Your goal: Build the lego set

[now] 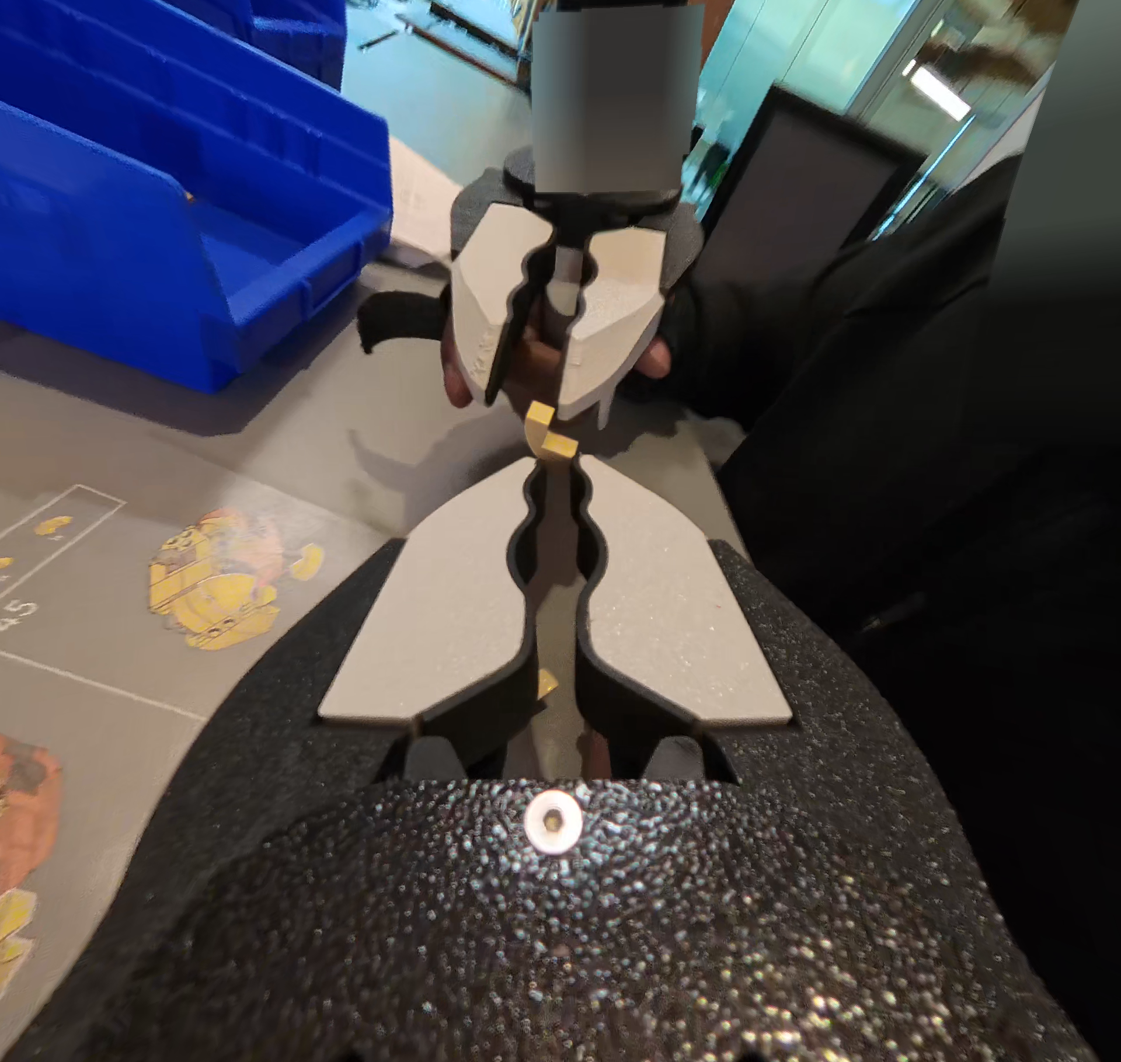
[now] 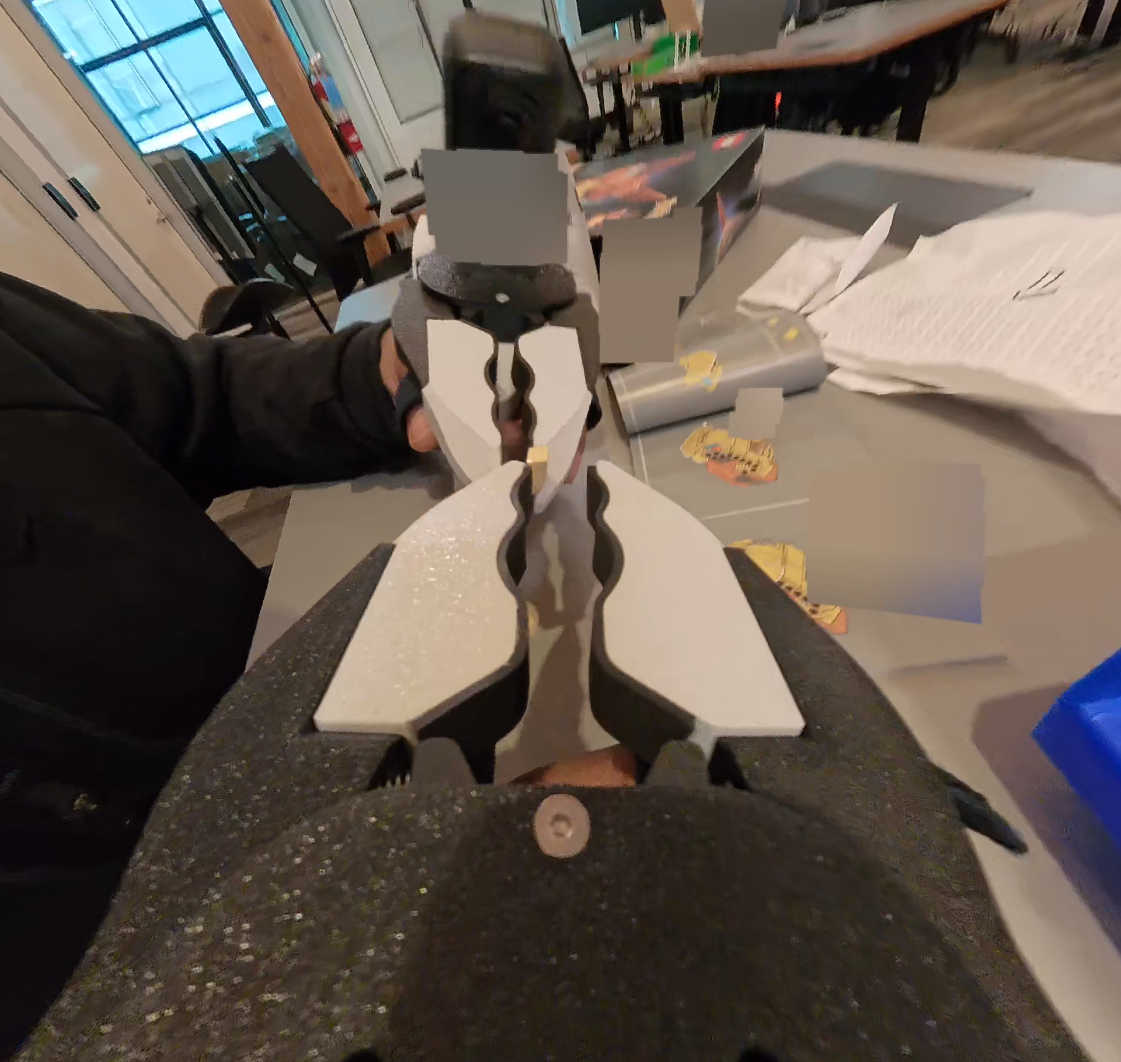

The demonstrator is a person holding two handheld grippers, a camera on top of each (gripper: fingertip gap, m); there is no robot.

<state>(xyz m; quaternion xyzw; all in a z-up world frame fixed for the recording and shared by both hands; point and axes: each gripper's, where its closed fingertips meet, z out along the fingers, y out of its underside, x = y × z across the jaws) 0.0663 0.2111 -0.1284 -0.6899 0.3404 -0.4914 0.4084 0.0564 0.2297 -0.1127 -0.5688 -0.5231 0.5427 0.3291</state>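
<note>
Grey table [image 1: 291, 444]: blue bins [image 1: 200, 196]; left tool [image 1: 553, 464] grips yellow pc [image 1: 549, 435]

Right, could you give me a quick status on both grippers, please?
Left gripper shut on small yellow curved piece. Right gripper open, tips at the piece. Blue bins off to the side.

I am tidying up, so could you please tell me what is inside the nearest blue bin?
The blue bin shows only bare blue floor near its open front. Its tall side wall covers the rest, which stays unseen.
</note>
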